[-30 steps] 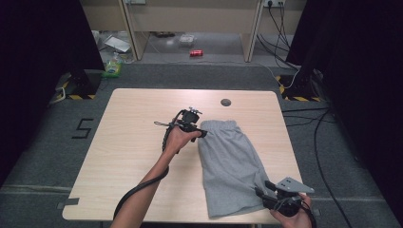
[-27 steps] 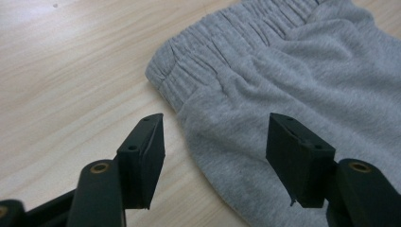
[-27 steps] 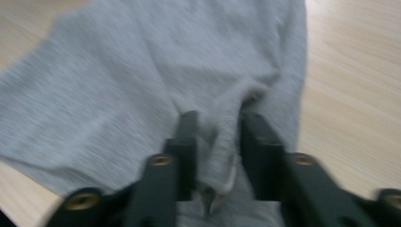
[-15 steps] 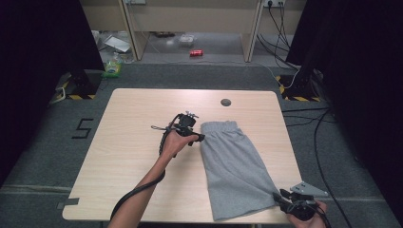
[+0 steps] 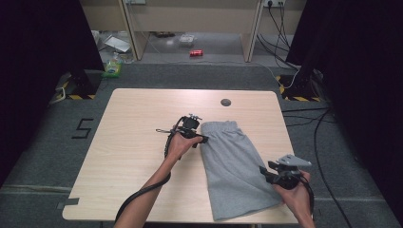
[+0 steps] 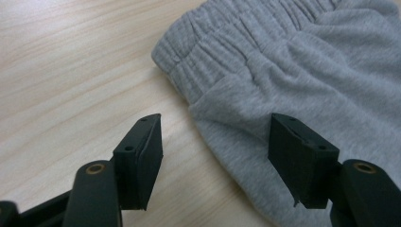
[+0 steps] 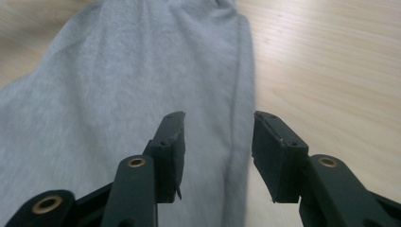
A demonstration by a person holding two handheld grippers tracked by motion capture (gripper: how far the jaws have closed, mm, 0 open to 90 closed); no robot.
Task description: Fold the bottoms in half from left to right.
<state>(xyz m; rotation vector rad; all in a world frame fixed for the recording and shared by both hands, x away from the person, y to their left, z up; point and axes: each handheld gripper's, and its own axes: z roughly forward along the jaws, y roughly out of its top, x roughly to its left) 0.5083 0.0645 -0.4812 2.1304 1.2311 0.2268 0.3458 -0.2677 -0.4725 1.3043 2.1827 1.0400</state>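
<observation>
Grey shorts (image 5: 235,166) lie folded lengthwise on the right half of the wooden table (image 5: 133,156) in the high view, waistband at the far end and hem toward my near edge. My left gripper (image 5: 202,138) sits just at the waistband's left corner, my hand (image 5: 179,145) wrapped round it, its cable trailing back along my forearm. My right gripper (image 5: 265,172) hovers at the right edge of the cloth near the hem, grey plate on top.

From the left gripper view, my jaws stand wide apart — nothing between the pads. The left one is over bare wood, the right one over the grey fabric (image 6: 302,80) just below the gathered elastic waistband (image 6: 222,42). I cannot tell whether either pad touches what is under it.

From the right gripper view, my jaws are parted too, though less widely, and hold nothing. The long side edge of the shorts (image 7: 142,94) runs up between them — the left jaw over cloth, the right jaw over the tabletop (image 7: 331,71) beside it.
</observation>
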